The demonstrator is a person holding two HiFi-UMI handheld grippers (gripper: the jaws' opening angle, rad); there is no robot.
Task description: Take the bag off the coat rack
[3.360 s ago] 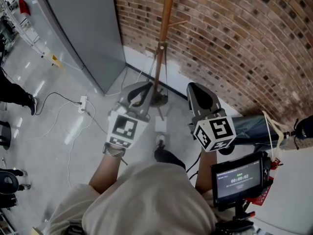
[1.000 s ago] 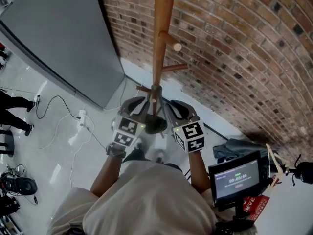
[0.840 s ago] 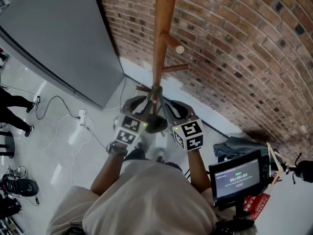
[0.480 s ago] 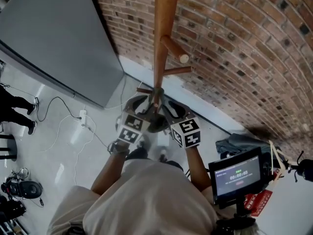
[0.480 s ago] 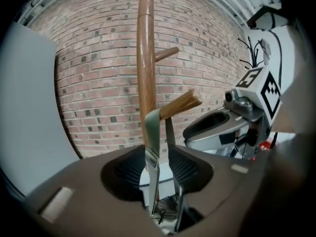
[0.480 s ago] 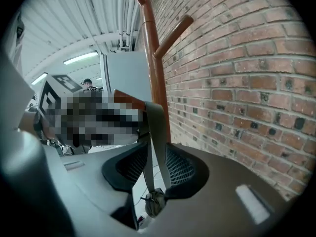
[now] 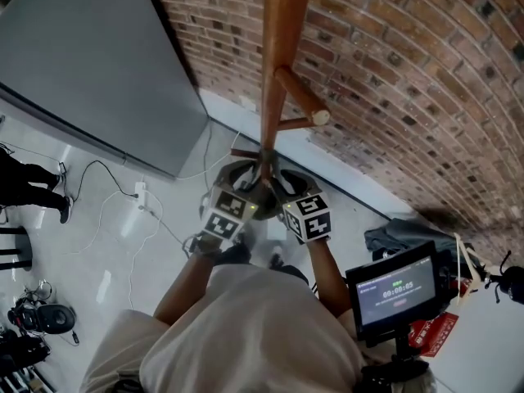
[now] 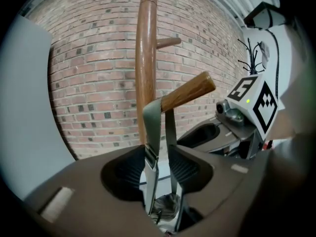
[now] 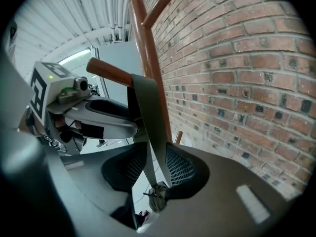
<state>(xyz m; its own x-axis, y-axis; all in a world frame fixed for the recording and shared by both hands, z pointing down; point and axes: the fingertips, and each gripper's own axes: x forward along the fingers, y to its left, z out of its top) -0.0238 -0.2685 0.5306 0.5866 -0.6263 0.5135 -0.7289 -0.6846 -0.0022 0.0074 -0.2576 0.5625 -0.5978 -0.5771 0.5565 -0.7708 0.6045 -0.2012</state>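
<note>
A wooden coat rack pole [image 7: 274, 64] stands by the brick wall, and a slanted peg [image 8: 187, 90] carries a grey-green bag strap [image 8: 153, 127]. The strap hangs down between the pads of my left gripper [image 8: 159, 174], which stands open with gaps on both sides. The same strap [image 9: 148, 112] also runs between the pads of my right gripper [image 9: 150, 169], whose jaws are opening. A crumpled bit of the bag [image 9: 158, 195] shows below the jaws. In the head view both grippers, left [image 7: 244, 177] and right [image 7: 285, 188], flank the pole under the peg [image 7: 301, 98]. The bag's body is hidden.
A brick wall [image 7: 409, 72] runs behind the rack and a grey panel [image 7: 98, 64] stands at the left. Cables and a power strip [image 7: 139, 193] lie on the floor. A monitor on a stand [image 7: 391, 289] and a grey cloth heap [image 7: 401, 234] are at the right.
Both grippers came in from apart to flank the pole, then shifted slightly right and closer under the peg. The peg looks larger and nearer now.
</note>
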